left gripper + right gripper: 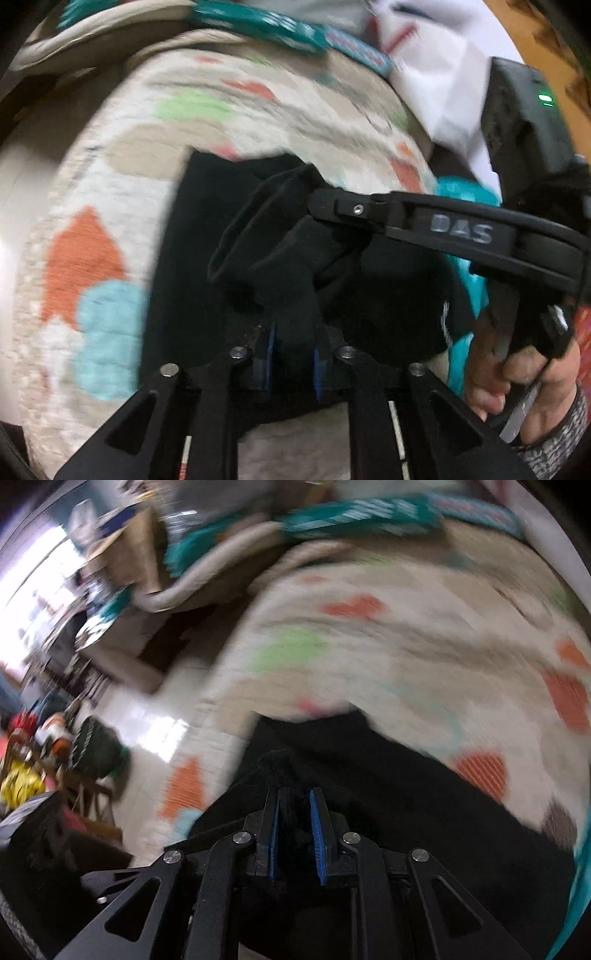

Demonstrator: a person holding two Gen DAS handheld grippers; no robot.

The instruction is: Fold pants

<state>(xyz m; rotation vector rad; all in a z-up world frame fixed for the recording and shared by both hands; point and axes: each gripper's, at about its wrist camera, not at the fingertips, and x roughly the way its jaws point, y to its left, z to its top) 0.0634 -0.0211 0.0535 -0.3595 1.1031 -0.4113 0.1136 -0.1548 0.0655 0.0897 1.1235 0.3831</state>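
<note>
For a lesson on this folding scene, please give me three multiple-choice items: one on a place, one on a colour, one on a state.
1. Where do the black pants lie?
A. on a patterned blanket
B. in a basket
C. on a chair

2. What colour are the pads on the left gripper?
A. red
B. blue
C. white

3. What is the state of the right gripper?
A. open, holding nothing
B. shut on black cloth
C. not in view

Answers: 1 A, the patterned blanket shows around the pants; 2 B, blue strips line both fingers; 3 B, dark fabric sits clamped between its pads.
</note>
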